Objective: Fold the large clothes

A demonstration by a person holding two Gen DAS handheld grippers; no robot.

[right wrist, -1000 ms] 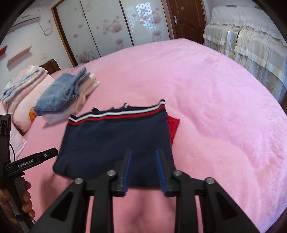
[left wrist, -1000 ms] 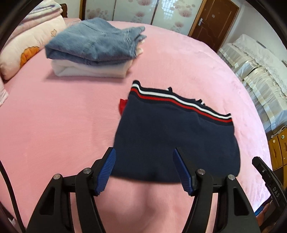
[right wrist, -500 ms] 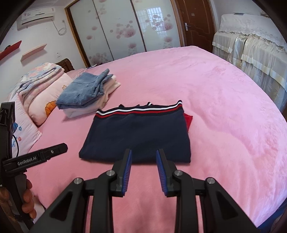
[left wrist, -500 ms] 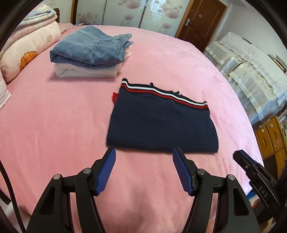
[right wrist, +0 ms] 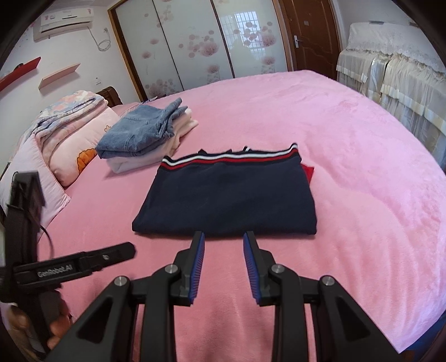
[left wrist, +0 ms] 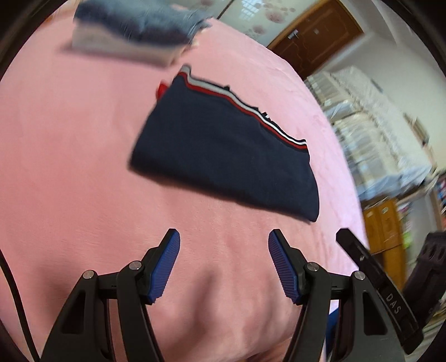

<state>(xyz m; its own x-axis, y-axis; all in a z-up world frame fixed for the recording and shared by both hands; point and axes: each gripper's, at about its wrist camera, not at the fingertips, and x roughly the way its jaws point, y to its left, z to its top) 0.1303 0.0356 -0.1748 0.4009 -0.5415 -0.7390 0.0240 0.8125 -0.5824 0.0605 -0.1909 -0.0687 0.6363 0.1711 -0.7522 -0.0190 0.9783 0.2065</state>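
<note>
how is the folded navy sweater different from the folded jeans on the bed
The navy sweater lies alone, flat on the pink bedspread; the jeans sit on top of pale folded clothes. The sweater is dark with red and white stripes along its far edge; the jeans are plain faded blue. Both are folded.

Pillows (one bearing an orange print) beside wardrobe doors; air conditioner above.

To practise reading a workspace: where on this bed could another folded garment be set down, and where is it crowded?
Bare pink bedspread runs right of the navy sweater to the bed's edge, and beyond its striped hem. A narrow strip lies between the sweater and the right gripper. The left is crowded: jeans pile, pillows and left gripper.
</note>
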